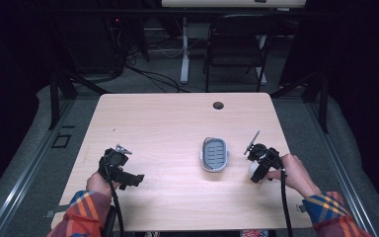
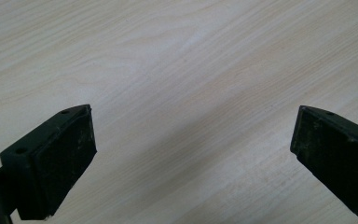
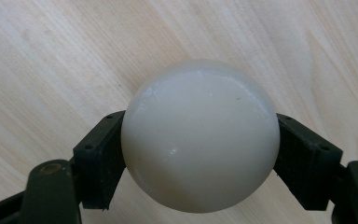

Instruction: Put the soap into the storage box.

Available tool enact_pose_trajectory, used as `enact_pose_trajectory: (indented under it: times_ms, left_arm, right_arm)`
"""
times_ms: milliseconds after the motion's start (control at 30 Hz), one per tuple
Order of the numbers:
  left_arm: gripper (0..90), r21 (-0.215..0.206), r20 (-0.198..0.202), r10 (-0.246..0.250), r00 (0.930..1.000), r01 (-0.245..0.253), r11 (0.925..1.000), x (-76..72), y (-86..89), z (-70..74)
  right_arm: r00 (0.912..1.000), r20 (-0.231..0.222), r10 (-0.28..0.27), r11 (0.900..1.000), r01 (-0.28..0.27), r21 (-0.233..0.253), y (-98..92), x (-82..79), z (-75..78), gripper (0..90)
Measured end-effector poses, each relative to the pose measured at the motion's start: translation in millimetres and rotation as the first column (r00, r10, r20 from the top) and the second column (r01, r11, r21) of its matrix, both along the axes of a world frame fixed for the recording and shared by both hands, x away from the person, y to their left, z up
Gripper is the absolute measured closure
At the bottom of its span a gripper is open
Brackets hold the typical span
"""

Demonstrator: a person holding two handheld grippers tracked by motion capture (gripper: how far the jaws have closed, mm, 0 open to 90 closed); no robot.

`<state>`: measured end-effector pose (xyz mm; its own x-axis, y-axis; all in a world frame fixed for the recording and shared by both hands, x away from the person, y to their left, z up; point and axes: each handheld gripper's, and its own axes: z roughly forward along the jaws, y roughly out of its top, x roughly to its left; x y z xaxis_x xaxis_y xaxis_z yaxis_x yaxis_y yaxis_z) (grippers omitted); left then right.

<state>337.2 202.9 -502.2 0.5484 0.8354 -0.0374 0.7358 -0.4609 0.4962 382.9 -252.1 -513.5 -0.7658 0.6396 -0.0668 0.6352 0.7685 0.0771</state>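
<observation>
Right claw (image 3: 200, 154) grips the white ball (image 3: 200, 135) between both jaws, low over the table (image 3: 51, 56); pickup is judged done. Placement remains: the grey tray (image 1: 214, 154) lies just to this claw's left, unfilled. Left claw (image 2: 193, 149) hangs released, jaws wide, well apart from the ball.

A glossy, smooth white ball (image 3: 200, 135) over a matt, pale wood-grain table (image 1: 168, 118).
</observation>
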Motion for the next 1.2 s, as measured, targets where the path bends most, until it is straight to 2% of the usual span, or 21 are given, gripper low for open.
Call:
enact_pose_trajectory:
  times_ms: [167, 267, 300, 333, 367, 467, 533, 600, 700, 767, 800, 900, 967, 1000, 1067, 1200]
  left_arm:
    - [0.0, 0.004, -0.007, -0.003, 1.0000, 0.003, 1.0000, 0.7, -0.3, -0.1]
    - [0.0, 0.010, -0.002, -0.002, 1.0000, 0.002, 0.9999, 0.2, -0.9, 0.0]
    - [0.0, 0.010, -0.004, -0.004, 1.0000, 0.004, 0.9999, 0.4, -1.0, -0.1]
    - [0.0, 0.010, -0.007, -0.003, 1.0000, 0.003, 0.9999, 0.5, -1.2, -0.4]
    - [0.0, 0.011, -0.008, -0.004, 1.0000, 0.004, 0.9999, 0.6, -1.3, -0.6]
    - [0.0, 0.009, -0.002, -0.009, 1.0000, 0.009, 0.9999, 0.0, -1.5, 0.0]
    - [0.0, 0.003, 0.004, -0.012, 0.9999, 0.012, 0.9999, -0.8, -1.3, 0.6]
    - [0.0, 0.003, 0.006, -0.013, 0.9999, 0.013, 0.9999, -0.9, -1.2, 0.8]
    - [0.0, 0.005, 0.001, -0.016, 0.9999, 0.016, 0.9999, -0.3, -1.6, 0.3]
    - [0.0, 0.005, -0.004, -0.019, 0.9998, 0.019, 0.9998, -0.1, -1.4, 0.4]
    - [0.0, 0.004, -0.004, -0.020, 0.9998, 0.020, 0.9998, 0.0, -1.3, 0.3]
    - [0.0, -0.007, -0.002, -0.023, 0.9997, 0.023, 0.9997, -0.4, -1.6, 0.3]
    - [0.0, 0.002, -0.005, -0.025, 0.9997, 0.025, 0.9997, -0.4, -2.2, 0.3]
    - [0.0, 0.005, -0.004, -0.027, 0.9996, 0.027, 0.9996, -0.3, -2.4, 0.2]
    - [0.0, 0.005, -0.006, -0.028, 0.9996, 0.028, 0.9996, -0.4, -2.5, 0.2]
    - [0.0, 0.002, -0.008, -0.030, 0.9995, 0.030, 0.9996, -0.3, -2.4, -0.1]
  right_arm:
    - [0.9998, 0.005, -0.020, 1.000, 0.020, 0.001, -3.4, 7.0, 1.5, 24.0]
    - [0.9997, 0.011, -0.021, 1.000, 0.021, 0.011, -3.2, 8.0, 2.0, 24.0]
    - [0.9999, 0.000, -0.013, 1.000, 0.013, -0.004, -2.8, 9.1, 3.9, 24.0]
    - [0.9998, 0.005, -0.018, 1.000, 0.018, 0.014, -2.3, 9.5, 3.4, 24.0]
    - [1.0000, 0.003, -0.009, 1.000, 0.009, -0.006, -1.6, 11.4, 5.2, 24.0]
    - [0.9999, 0.009, -0.008, 1.000, 0.008, -0.010, -0.5, 15.6, 7.7, 24.0]
    - [0.9997, 0.017, -0.017, 1.000, 0.016, 0.004, 0.7, 17.2, 10.0, 24.0]
    - [0.9998, 0.018, -0.007, 1.000, 0.007, -0.008, 1.6, 19.8, 13.4, 24.0]
    - [0.9995, 0.030, -0.012, 1.000, 0.012, 0.000, 3.0, 23.1, 14.1, 24.0]
    - [0.9996, 0.028, -0.007, 1.000, 0.007, -0.013, 3.9, 27.2, 16.8, 24.0]
    - [0.9994, 0.032, -0.015, 1.000, 0.015, -0.002, 4.3, 27.7, 16.7, 24.0]
    - [0.9992, 0.039, -0.013, 1.000, 0.013, -0.003, 5.4, 32.1, 20.9, 24.0]
    - [0.9992, 0.040, -0.005, 1.000, 0.005, -0.008, 5.4, 35.4, 26.1, 24.0]
    - [0.9990, 0.040, -0.017, 1.000, 0.017, 0.011, 5.4, 36.0, 27.4, 24.0]
    - [0.9992, 0.040, -0.008, 1.000, 0.008, -0.013, 6.4, 38.6, 32.2, 24.0]
    - [0.9986, 0.051, -0.014, 1.000, 0.015, -0.007, 8.8, 40.1, 36.4, 24.0]
